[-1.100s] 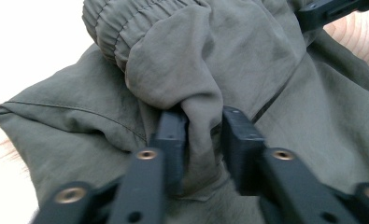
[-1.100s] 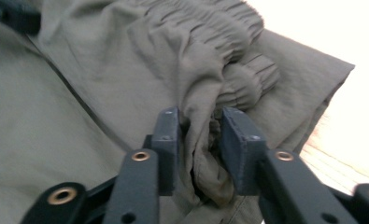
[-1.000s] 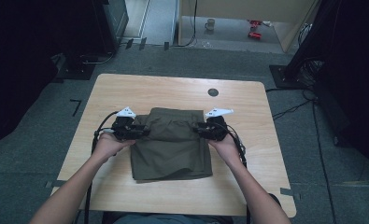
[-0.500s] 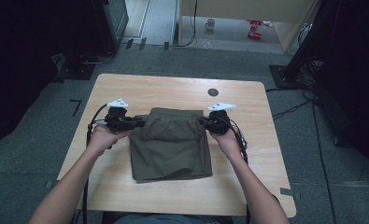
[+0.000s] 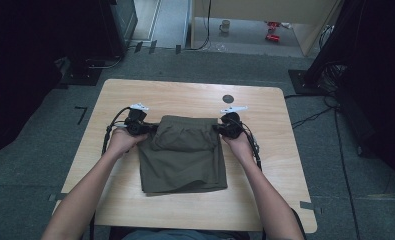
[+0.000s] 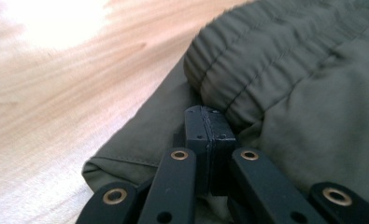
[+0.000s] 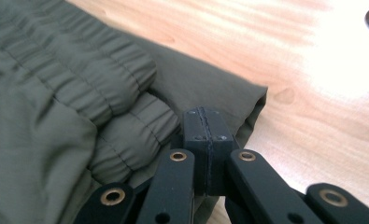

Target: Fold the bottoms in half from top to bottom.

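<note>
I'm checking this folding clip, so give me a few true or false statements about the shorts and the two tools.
1. The olive shorts lie on a wooden table. True.
2. The left tool is wide open. False: its jaws are shut pad to pad.
3. The right tool sits at the elastic waistband. True.
4. A mug stands on the table. False: the mug is on the floor beyond.
</note>
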The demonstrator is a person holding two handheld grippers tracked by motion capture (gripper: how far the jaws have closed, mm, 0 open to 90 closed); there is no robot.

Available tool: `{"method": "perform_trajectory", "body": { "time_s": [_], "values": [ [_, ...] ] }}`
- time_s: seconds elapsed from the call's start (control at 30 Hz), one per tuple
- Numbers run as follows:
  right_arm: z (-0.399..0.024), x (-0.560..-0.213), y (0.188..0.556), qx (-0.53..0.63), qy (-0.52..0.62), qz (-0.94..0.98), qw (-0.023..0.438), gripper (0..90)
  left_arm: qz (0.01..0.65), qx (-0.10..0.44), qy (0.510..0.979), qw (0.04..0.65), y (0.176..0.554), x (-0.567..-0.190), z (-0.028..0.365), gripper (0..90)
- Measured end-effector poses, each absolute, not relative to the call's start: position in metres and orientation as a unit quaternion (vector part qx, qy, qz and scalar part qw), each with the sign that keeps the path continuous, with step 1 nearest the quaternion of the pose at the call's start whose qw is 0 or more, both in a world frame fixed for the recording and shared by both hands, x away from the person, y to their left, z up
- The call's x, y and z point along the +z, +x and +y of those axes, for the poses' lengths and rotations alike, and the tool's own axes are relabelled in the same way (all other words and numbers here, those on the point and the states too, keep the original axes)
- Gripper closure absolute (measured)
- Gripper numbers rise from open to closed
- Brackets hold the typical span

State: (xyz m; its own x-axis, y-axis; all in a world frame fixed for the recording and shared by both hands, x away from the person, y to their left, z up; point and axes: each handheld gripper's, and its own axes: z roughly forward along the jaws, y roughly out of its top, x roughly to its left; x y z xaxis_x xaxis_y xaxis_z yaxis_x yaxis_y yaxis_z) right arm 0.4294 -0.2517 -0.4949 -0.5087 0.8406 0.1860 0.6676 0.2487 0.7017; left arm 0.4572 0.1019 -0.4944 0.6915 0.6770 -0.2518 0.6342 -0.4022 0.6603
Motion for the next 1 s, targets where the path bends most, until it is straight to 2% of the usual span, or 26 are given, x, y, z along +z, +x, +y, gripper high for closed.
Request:
{"method": "perform_trajectory", "body": {
  "time_s": [0.4, 0.7, 1.0],
  "values": [
    [-0.246, -0.507, 0.429, 0.355, 0.47, 0.801, 0.108, 90.0, 0.381, 0.023, 0.843, 0.38, 0.453, -0.507, 0.094, 90.0],
    [-0.246, -0.51, 0.43, 0.385, 0.488, 0.78, 0.068, 88.2, 0.385, 0.006, 0.834, 0.396, 0.451, -0.509, 0.091, 90.0],
    [-0.249, -0.498, 0.424, 0.402, 0.474, 0.78, 0.07, 83.7, 0.375, 0.018, 0.831, 0.41, 0.445, -0.497, 0.096, 79.6]
  ]
}}
